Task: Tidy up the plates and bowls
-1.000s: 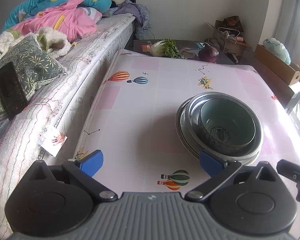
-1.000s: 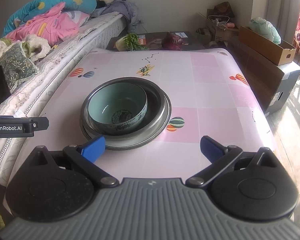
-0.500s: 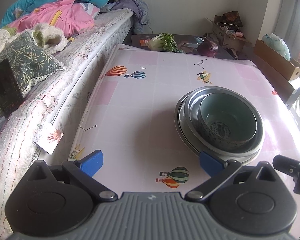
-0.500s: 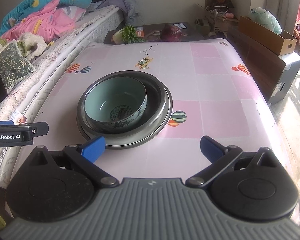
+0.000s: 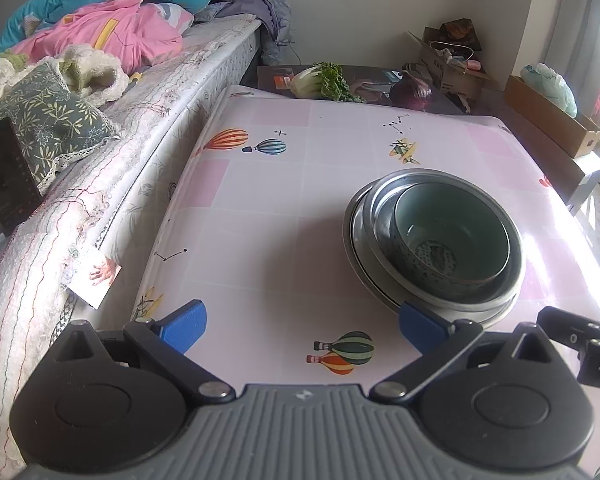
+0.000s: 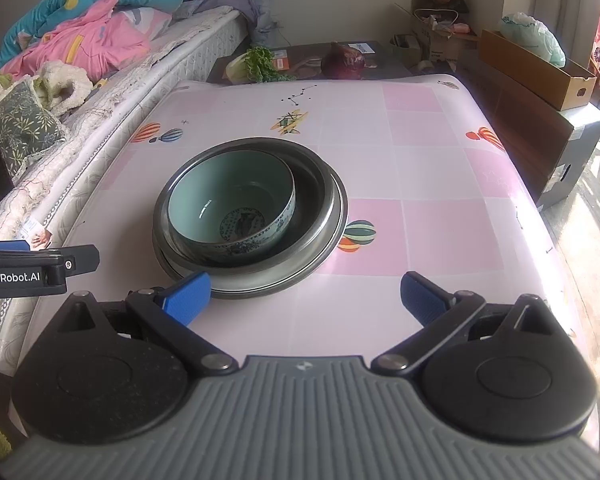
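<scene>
We are finding the ceramic bowl (image 6: 231, 209) sitting nested inside the metal plates (image 6: 324, 216) mid-desk (image 6: 440, 232), stacking apparently done, while the left gripper (image 5: 300, 318) and right gripper (image 6: 305, 293) are hovering with jaws wide apart, holding nothing.

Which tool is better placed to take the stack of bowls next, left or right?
Probably right. The stack lies nearly ahead of the open right tool; for the open left tool it sits off to the side.

Glossy ceramic bowl (image 6: 231, 211), dull metal plates (image 6: 320, 216), smooth plastic tablecloth (image 6: 440, 160)
</scene>
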`<action>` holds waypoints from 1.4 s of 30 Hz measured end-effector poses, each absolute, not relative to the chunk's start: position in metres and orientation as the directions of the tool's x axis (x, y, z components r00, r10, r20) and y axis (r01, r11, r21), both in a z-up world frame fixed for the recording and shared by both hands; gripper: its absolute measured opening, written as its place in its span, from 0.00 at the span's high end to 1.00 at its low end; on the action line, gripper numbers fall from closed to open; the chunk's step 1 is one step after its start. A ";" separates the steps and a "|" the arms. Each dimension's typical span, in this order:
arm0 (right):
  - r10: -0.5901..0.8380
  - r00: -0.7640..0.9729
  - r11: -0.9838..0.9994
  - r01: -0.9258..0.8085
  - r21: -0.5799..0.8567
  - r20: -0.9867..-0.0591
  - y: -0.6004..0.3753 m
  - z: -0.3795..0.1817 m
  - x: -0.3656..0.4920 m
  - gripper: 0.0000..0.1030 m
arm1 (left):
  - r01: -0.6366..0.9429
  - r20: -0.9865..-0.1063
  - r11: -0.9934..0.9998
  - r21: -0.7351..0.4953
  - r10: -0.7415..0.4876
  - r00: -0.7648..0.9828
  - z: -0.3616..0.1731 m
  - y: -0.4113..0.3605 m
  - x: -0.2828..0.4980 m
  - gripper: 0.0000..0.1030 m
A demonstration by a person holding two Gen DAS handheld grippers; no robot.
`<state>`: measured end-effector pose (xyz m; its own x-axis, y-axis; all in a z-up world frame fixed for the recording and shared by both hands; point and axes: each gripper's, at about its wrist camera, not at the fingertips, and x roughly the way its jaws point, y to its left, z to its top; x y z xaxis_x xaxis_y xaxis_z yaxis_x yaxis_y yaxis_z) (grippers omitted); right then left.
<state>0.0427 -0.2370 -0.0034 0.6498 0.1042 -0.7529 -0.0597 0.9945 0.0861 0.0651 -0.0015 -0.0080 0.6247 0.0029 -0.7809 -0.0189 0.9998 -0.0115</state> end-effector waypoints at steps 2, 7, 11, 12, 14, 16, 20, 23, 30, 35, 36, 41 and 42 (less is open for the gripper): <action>0.105 0.650 0.994 -0.061 0.085 -0.752 -0.237 -0.003 0.043 0.01 | -0.019 -0.781 1.000 -0.012 0.003 0.625 -0.008 -0.002 0.065 0.00; 0.097 0.651 0.995 -0.062 0.075 -0.753 -0.234 -0.003 0.045 0.01 | -0.016 -0.785 1.000 -0.015 -0.002 0.619 -0.008 -0.002 0.064 0.00; 0.097 0.650 0.995 -0.063 0.074 -0.754 -0.234 -0.003 0.045 0.01 | -0.012 -0.786 1.000 -0.020 -0.008 0.618 -0.008 -0.002 0.063 0.00; 0.096 0.650 0.995 -0.062 0.074 -0.754 -0.234 -0.003 0.045 0.01 | -0.010 -0.787 1.000 -0.021 -0.010 0.617 -0.008 -0.002 0.062 0.00; 0.092 0.649 0.996 -0.059 0.070 -0.755 -0.234 -0.003 0.044 0.01 | -0.003 -0.788 1.000 -0.024 -0.017 0.615 -0.008 -0.003 0.062 0.00; 0.090 0.649 0.996 -0.058 0.068 -0.755 -0.235 -0.003 0.044 0.01 | 0.004 -0.790 1.000 -0.026 -0.023 0.612 -0.009 -0.004 0.061 0.00; 0.084 0.649 0.996 -0.053 0.065 -0.756 -0.237 -0.004 0.042 0.01 | 0.018 -0.796 0.999 -0.030 -0.035 0.604 -0.010 -0.008 0.059 0.00; 0.081 0.647 0.997 -0.050 0.064 -0.758 -0.239 -0.005 0.041 0.01 | 0.027 -0.799 0.999 -0.029 -0.040 0.599 -0.011 -0.010 0.058 0.00; 0.073 0.644 0.997 -0.041 0.061 -0.762 -0.241 -0.006 0.039 0.01 | 0.038 -0.804 0.999 -0.026 -0.043 0.593 -0.012 -0.012 0.057 0.00; 0.068 0.639 0.998 -0.038 0.056 -0.766 -0.241 -0.006 0.037 0.01 | 0.045 -0.808 0.999 -0.024 -0.046 0.587 -0.013 -0.014 0.056 0.00; 0.066 0.638 0.998 -0.037 0.056 -0.767 -0.241 -0.006 0.037 0.01 | 0.047 -0.810 0.999 -0.024 -0.046 0.585 -0.013 -0.014 0.056 0.00; 0.067 0.635 0.998 -0.037 0.056 -0.770 -0.241 -0.008 0.037 0.01 | 0.047 -0.811 0.999 -0.022 -0.045 0.583 -0.014 -0.015 0.056 0.00; 0.067 0.634 0.998 -0.037 0.056 -0.771 -0.241 -0.008 0.037 0.01 | 0.047 -0.812 0.999 -0.021 -0.044 0.582 -0.014 -0.015 0.056 0.00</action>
